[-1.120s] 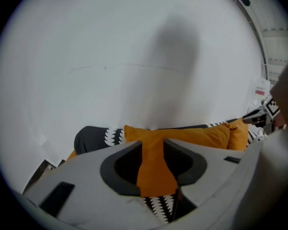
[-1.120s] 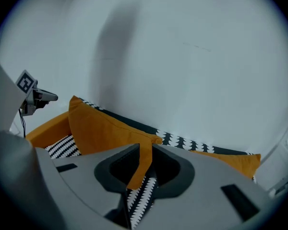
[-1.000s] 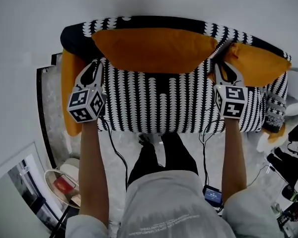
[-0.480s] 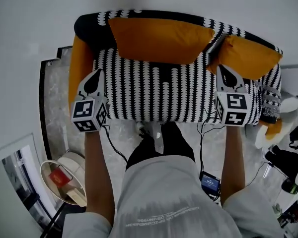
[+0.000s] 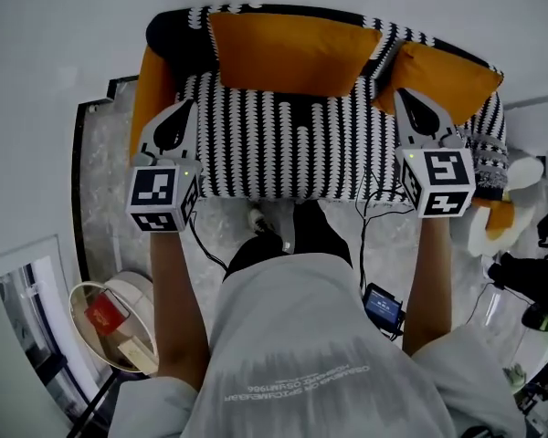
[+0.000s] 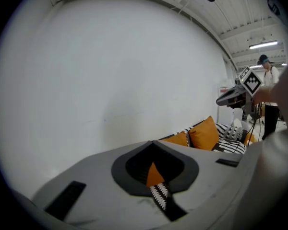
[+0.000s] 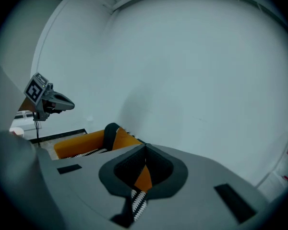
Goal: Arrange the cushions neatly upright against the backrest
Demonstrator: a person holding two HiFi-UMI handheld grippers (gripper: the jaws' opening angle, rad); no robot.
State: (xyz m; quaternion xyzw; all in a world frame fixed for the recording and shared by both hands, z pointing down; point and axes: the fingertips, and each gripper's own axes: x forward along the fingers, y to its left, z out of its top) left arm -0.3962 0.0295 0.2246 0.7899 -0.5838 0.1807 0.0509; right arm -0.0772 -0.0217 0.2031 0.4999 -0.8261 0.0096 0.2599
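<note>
The black-and-white patterned sofa [image 5: 283,144] stands against a white wall. A large orange cushion [image 5: 292,53] leans upright on the backrest. A smaller orange cushion [image 5: 447,76] leans beside it at the right end. My left gripper [image 5: 187,108] hovers over the seat's left front, shut and empty. My right gripper [image 5: 402,94] hangs over the seat's right front, just short of the smaller cushion, also shut and empty. In the left gripper view the shut jaws [image 6: 151,143] point toward the wall, with the cushions [image 6: 205,133] to the right. In the right gripper view the jaws [image 7: 145,147] are shut too.
An orange armrest [image 5: 151,85] bounds the sofa's left end. A grey knitted item [image 5: 493,167] lies at the right end. A round basket [image 5: 110,322] stands at the lower left, a small device [image 5: 384,307] with cables on the floor. Another person [image 6: 267,80] stands far right.
Both grippers have drawn back from the large cushion's ends toward me and risen. The large cushion stays against the backrest.
</note>
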